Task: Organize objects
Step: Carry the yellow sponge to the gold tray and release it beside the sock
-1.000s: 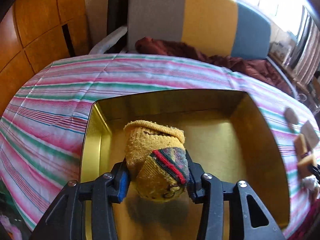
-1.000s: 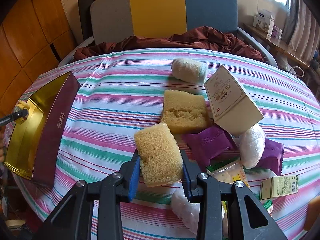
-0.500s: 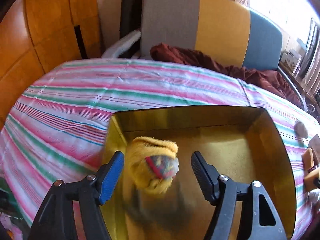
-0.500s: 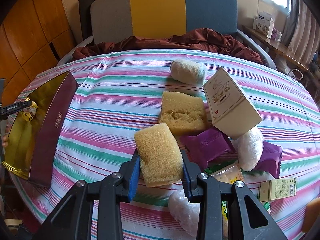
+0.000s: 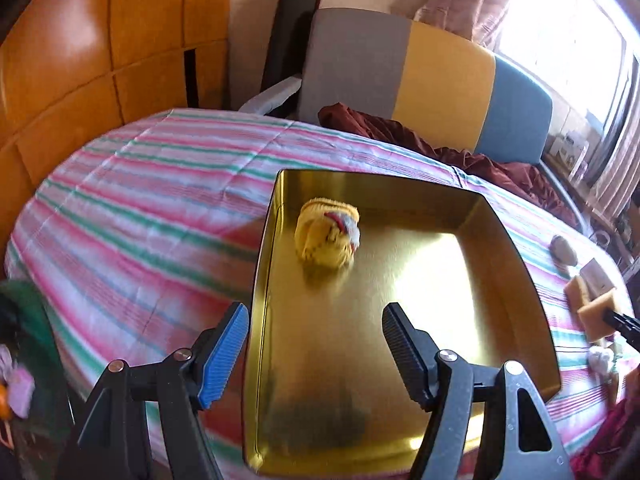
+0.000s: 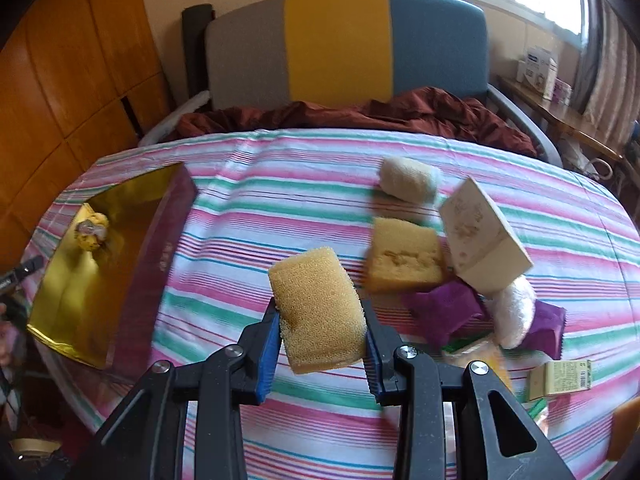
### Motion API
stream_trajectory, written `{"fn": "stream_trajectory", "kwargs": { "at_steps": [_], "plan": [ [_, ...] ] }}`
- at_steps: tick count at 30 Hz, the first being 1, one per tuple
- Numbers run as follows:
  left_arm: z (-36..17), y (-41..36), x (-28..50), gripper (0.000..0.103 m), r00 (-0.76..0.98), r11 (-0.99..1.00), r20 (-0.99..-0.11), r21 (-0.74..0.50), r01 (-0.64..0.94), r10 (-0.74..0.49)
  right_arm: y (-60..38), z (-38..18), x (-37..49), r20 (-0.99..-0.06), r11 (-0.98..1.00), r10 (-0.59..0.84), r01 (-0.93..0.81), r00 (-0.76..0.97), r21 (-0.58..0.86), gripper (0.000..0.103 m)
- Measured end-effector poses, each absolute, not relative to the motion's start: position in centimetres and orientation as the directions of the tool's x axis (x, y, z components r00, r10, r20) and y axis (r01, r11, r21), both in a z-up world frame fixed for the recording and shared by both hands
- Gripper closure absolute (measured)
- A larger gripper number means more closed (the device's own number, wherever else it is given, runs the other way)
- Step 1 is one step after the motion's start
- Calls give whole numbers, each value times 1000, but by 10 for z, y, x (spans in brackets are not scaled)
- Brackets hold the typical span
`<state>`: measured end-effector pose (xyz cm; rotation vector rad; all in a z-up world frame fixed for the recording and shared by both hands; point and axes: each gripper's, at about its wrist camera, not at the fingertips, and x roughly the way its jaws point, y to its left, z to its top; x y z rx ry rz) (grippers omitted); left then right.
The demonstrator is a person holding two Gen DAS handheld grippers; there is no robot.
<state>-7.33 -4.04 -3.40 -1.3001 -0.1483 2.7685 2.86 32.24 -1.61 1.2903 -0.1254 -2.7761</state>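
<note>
A rolled yellow sock (image 5: 327, 233) with a red and grey band lies near the far left corner inside the gold-lined box (image 5: 516, 264). My left gripper (image 5: 316, 344) hangs open over the box's near left edge, well back from the sock, nothing between its pads. In the right wrist view my right gripper (image 6: 322, 330) is shut on a yellow sponge (image 6: 318, 310), held above the striped cloth. The box (image 6: 160, 256) stands at the left there, with the sock (image 6: 93, 232) inside it.
To the right of the held sponge lie a second sponge (image 6: 404, 256), a cream carton (image 6: 480, 236), a white rolled cloth (image 6: 408, 180), purple packets (image 6: 444, 308), a white puff (image 6: 514, 312) and a small green box (image 6: 560, 376). A colour-block chair (image 6: 340, 44) stands behind the table.
My left gripper let go of the sock, which dropped into the box, then drew back and to the left. My right gripper lifted the sponge off the cloth.
</note>
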Motion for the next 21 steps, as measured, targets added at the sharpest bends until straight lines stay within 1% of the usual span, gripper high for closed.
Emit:
{"fn": "stream_trajectory", "kwargs": {
  "at_steps": [3,5,9,11,14,17,19,20,21],
  "plan": [
    [-32,-48,-64,34,-640,-988,-757,-152,-21,130,283,-1,27,-734,-982,-190,123,-652,145,66],
    [-29,-51,-57,34,-651,-989,-750,-147,-10,117,251,5,25,-720,-969,-246,188,-649,161,66],
    [-27,-59,-44,34,-663,-988,-741,-154,8,110,181,4,11,-720,-922,-376,314,-583,228,65],
    [-30,-65,-41,34,-654,-987,-749,-162,24,107,150,-3,4,-732,-902,-414,353,-541,249,65],
    [-37,-77,-36,34,-639,-978,-759,-201,49,124,104,-19,-11,-768,-884,-440,378,-466,276,64],
    [-40,-84,-31,35,-647,-976,-754,-207,73,112,71,-29,-24,-771,-866,-477,378,-422,328,62],
    [-39,-87,-29,35,-660,-975,-745,-203,84,98,57,-29,-29,-762,-861,-489,374,-424,344,60],
    [-39,-88,-29,35,-665,-975,-740,-205,88,95,52,-28,-31,-756,-860,-494,370,-428,352,52],
    [-39,-91,-28,35,-669,-974,-737,-206,94,92,49,-26,-32,-751,-860,-496,363,-436,357,39]
  ]
}}
